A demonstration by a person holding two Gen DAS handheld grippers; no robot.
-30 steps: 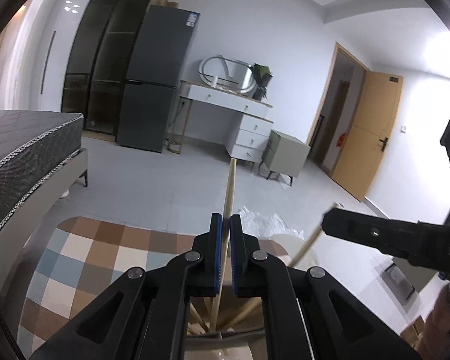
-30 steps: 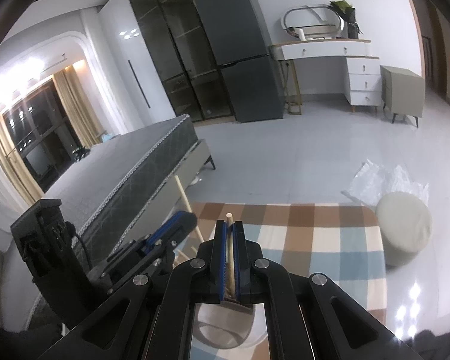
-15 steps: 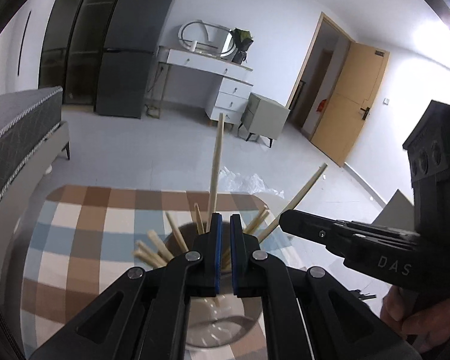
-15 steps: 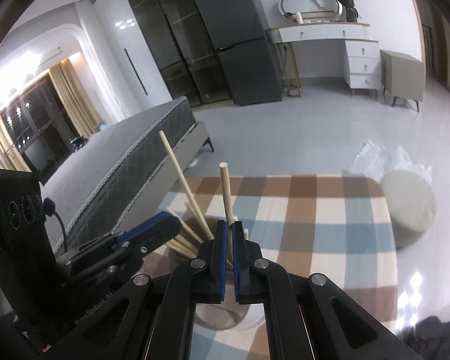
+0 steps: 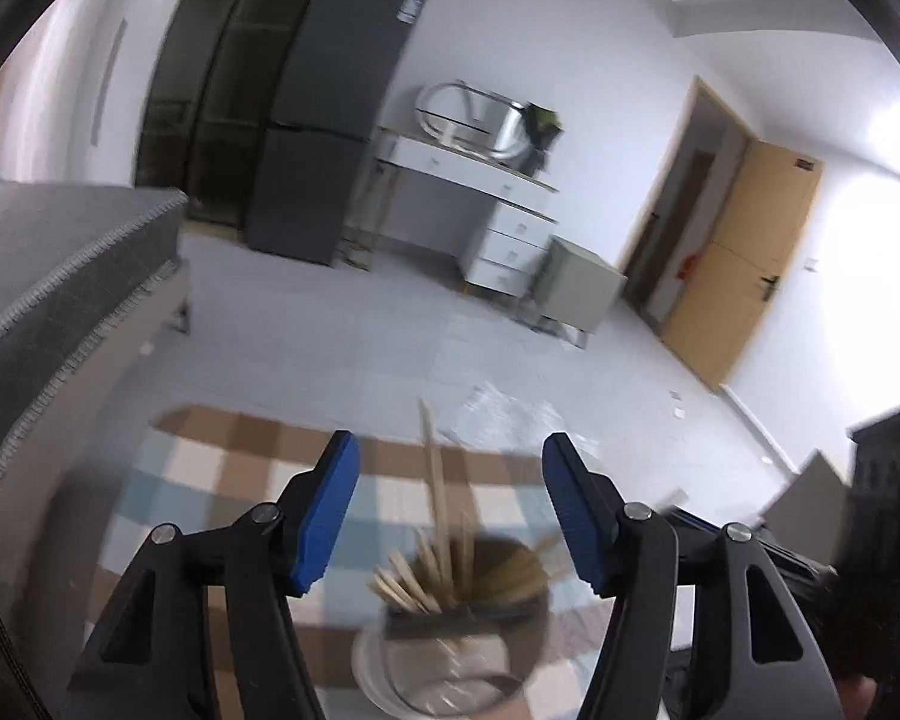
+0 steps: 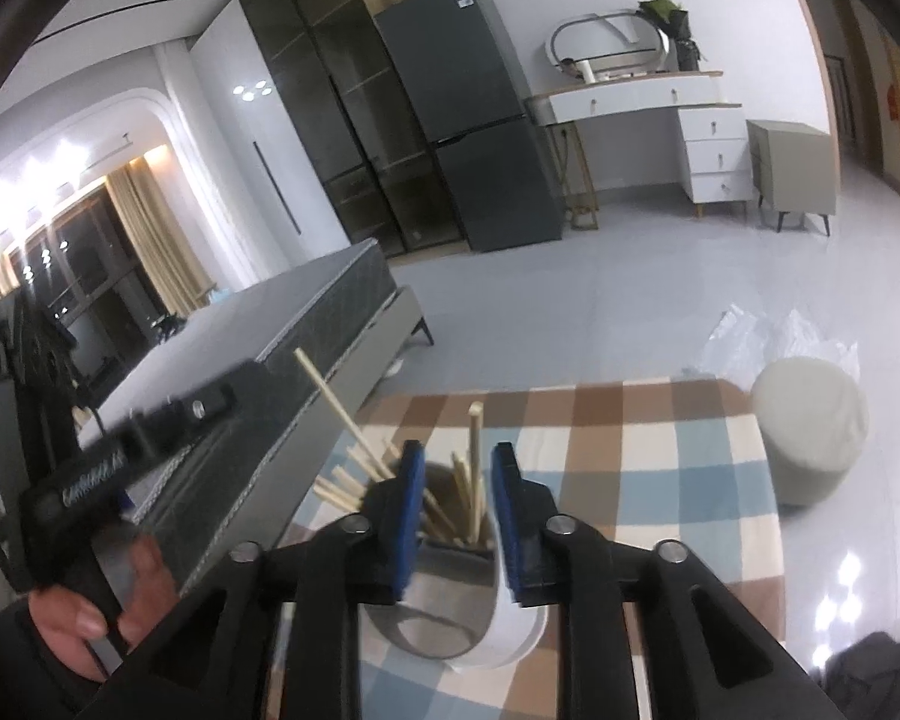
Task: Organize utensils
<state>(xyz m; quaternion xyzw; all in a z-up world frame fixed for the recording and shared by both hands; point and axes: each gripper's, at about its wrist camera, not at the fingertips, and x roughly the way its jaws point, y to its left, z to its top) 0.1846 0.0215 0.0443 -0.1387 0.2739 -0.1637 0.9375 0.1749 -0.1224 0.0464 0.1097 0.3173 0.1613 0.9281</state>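
A round holder [image 5: 450, 666], white outside [image 6: 498, 642], stands on the checked tablecloth [image 6: 660, 468] with several wooden chopsticks [image 5: 444, 570] fanned out in it. My left gripper [image 5: 450, 510] hovers just above and behind it. Its jaws are opening wide, and one chopstick [image 5: 433, 462] stands free between them, touched by neither blue pad. My right gripper [image 6: 457, 519] is close over the holder's rim. Its jaws are opening too, and an upright chopstick [image 6: 475, 456] shows in the narrow gap, with no pad pressing on it. A hand [image 6: 84, 618] grips the left tool's handle.
A grey bed [image 6: 258, 330] runs along the table's left side. On the floor beyond the table are a beige round stool [image 6: 810, 426] and crumpled plastic wrap [image 5: 510, 414]. A dark fridge [image 5: 330, 132], a white dresser [image 6: 660, 102] and a wooden door [image 5: 744, 276] line the far walls.
Both grippers were shut, each on one chopstick held over the holder. Both have let go, and the two sticks now stand in the holder. The left gripper has lifted a little.
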